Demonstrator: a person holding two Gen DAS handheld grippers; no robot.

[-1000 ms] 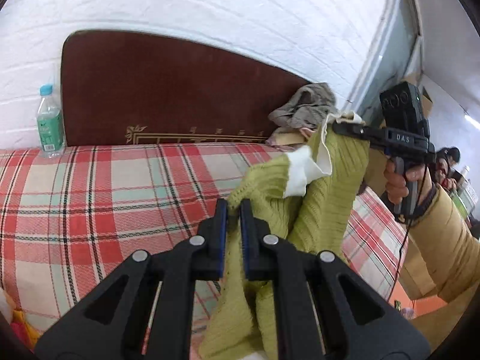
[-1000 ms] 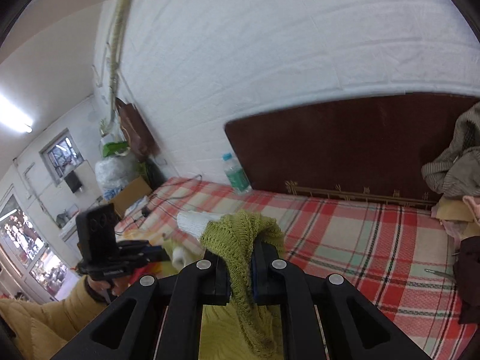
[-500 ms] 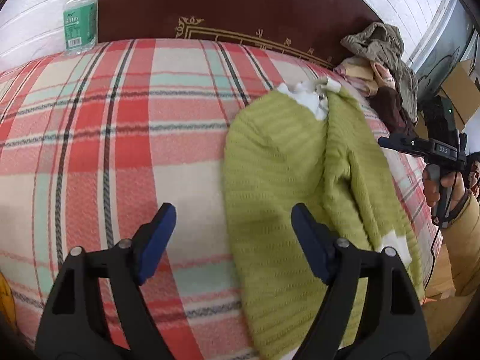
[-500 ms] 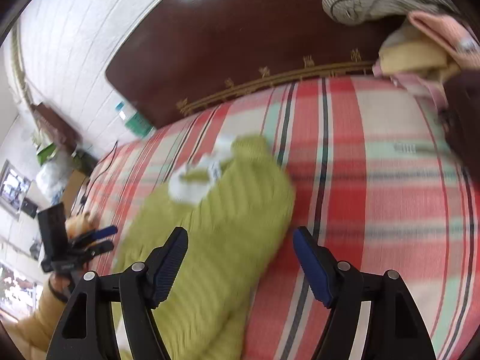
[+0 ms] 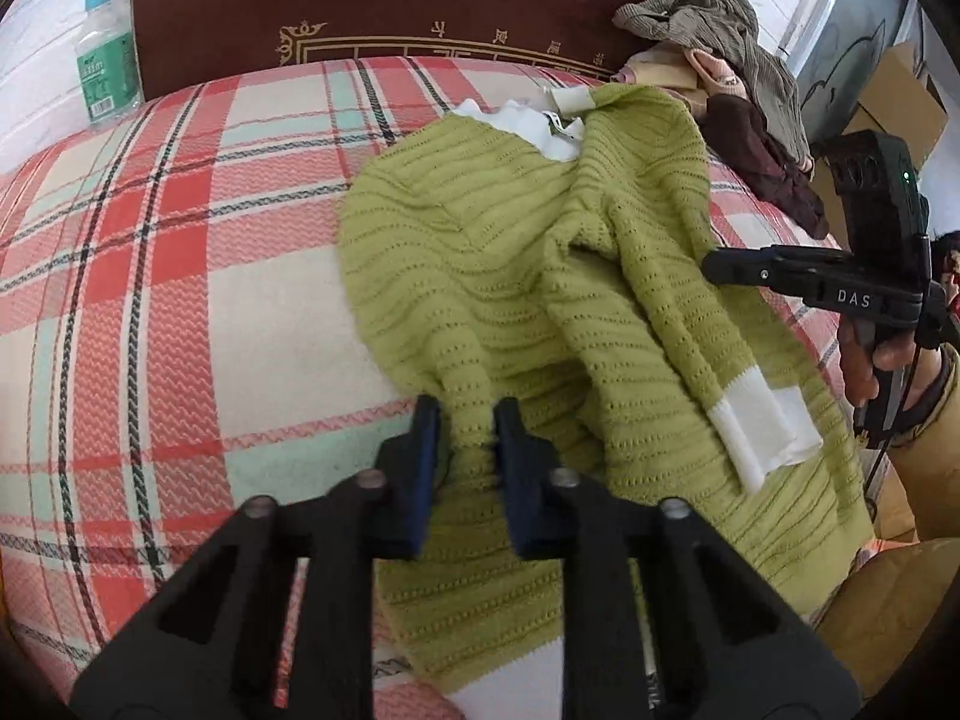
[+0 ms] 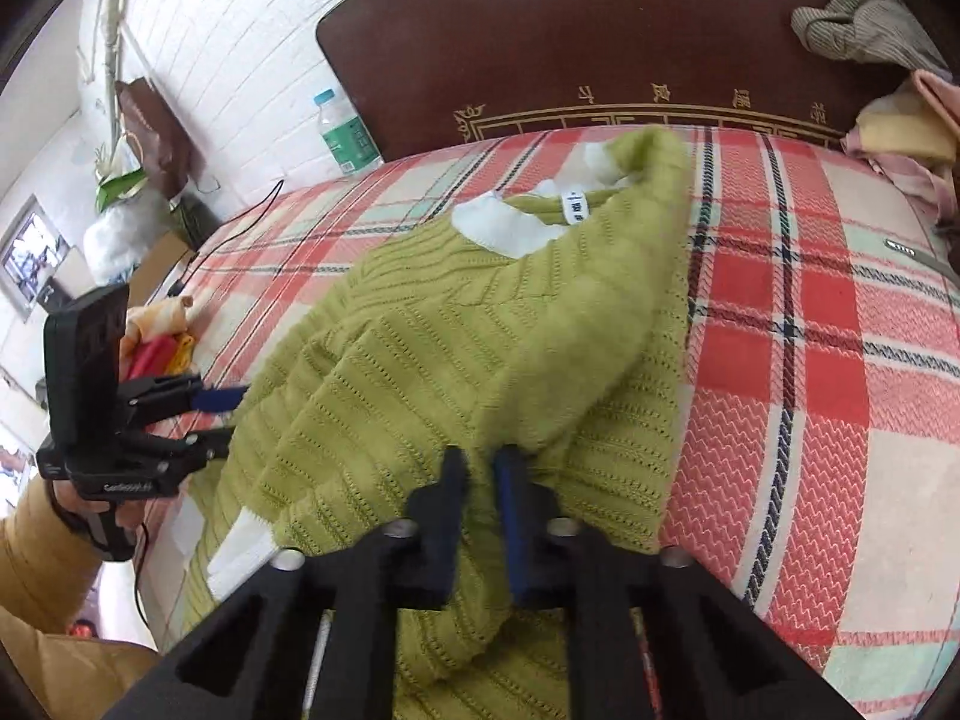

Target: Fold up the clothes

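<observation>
A green knit sweater (image 5: 510, 276) lies on the plaid bed (image 5: 150, 276). The left tool (image 5: 465, 450) and right tool (image 6: 480, 480), marked "DAS", each pinch a sweater fold.

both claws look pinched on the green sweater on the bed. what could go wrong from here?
1. The left claw and right claw each grip only a small bunch of the green sweater; the loose knit could slip out when lifted.
2. One sleeve lies crossed over the body, so a fold now may trap it crooked.
3. The clothes pile sits close to the collar; a far swing could snag it.
</observation>
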